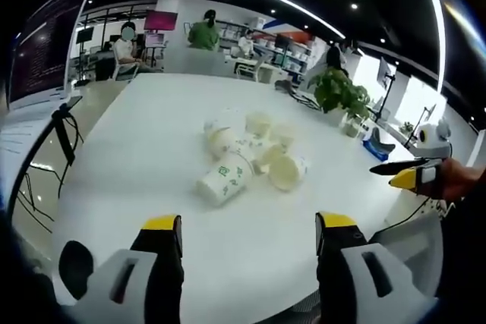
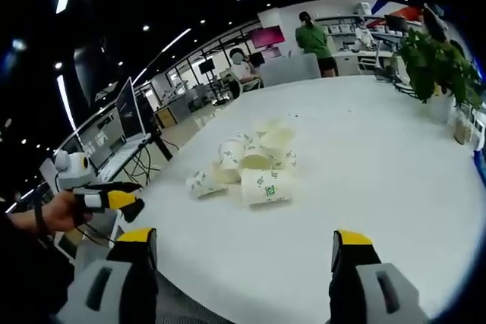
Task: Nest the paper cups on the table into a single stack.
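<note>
Several white paper cups with green print lie in a loose heap on the white table [image 1: 137,157]. Most are on their sides, among them a near one [image 1: 225,179] and one with its mouth toward me [image 1: 287,171]. From the other side the heap [image 2: 250,161] sits mid-table, with a big cup [image 2: 266,187] lying nearest. My left gripper [image 1: 249,227] is open and empty, well short of the cups. My right gripper [image 2: 244,244] is open and empty too, also short of them. The right gripper's yellow tip [image 1: 416,174] enters at the right; the left gripper [image 2: 110,199] shows at the left, held in a hand.
A potted plant [image 1: 339,93] and small items stand at the table's far right edge. A laptop [image 2: 121,130] sits on a side desk at the left. People sit and stand at desks far behind [image 1: 203,33]. Bare tabletop lies around the heap.
</note>
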A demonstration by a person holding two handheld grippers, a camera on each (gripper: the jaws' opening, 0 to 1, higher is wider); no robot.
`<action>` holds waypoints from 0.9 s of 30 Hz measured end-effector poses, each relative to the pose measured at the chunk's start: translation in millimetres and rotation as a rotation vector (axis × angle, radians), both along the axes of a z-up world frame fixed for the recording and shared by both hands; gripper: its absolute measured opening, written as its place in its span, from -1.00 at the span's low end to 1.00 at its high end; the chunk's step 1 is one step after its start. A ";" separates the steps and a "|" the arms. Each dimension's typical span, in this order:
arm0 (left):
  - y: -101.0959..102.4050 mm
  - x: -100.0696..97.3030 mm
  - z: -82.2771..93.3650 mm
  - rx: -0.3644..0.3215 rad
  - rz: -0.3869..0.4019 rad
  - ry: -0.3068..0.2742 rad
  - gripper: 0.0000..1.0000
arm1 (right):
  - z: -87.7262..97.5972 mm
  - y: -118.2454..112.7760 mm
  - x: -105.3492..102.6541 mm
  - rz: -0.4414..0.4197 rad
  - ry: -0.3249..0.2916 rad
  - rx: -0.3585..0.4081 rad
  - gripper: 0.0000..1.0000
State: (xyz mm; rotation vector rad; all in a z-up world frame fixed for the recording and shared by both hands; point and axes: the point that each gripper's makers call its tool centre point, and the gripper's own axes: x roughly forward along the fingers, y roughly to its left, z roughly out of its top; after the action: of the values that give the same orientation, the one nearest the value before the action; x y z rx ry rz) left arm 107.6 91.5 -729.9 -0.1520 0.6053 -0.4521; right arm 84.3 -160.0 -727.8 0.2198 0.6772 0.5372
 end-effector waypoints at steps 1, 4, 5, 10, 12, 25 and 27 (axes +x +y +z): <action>-0.9 1.3 0.4 -0.001 0.000 0.001 0.40 | 0.0 -0.6 0.0 -0.002 0.001 0.000 0.93; -4.4 2.7 2.4 0.005 -0.005 0.003 0.40 | 1.5 -3.0 1.9 -0.015 0.000 0.009 0.93; -4.2 3.0 2.3 0.006 -0.007 0.005 0.40 | 1.4 -3.2 2.5 -0.017 0.001 0.011 0.93; -5.8 7.0 3.3 0.012 -0.009 0.007 0.40 | 0.8 -2.2 5.4 -0.013 0.005 0.013 0.93; -5.5 9.9 3.5 0.013 -0.007 0.005 0.40 | 0.4 -1.1 7.2 -0.007 0.004 0.013 0.93; -10.1 19.4 5.5 0.021 -0.026 -0.007 0.40 | -4.1 8.2 10.9 0.027 0.016 0.021 0.93; -9.8 21.4 5.5 0.029 -0.034 -0.010 0.39 | -4.6 9.4 9.3 0.033 0.018 0.020 0.93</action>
State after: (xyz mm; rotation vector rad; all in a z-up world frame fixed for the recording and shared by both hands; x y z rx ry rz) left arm 129.0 81.7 -724.4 -0.1120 0.6053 -0.4767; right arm 93.6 -150.7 -732.4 0.2325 0.6945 0.5742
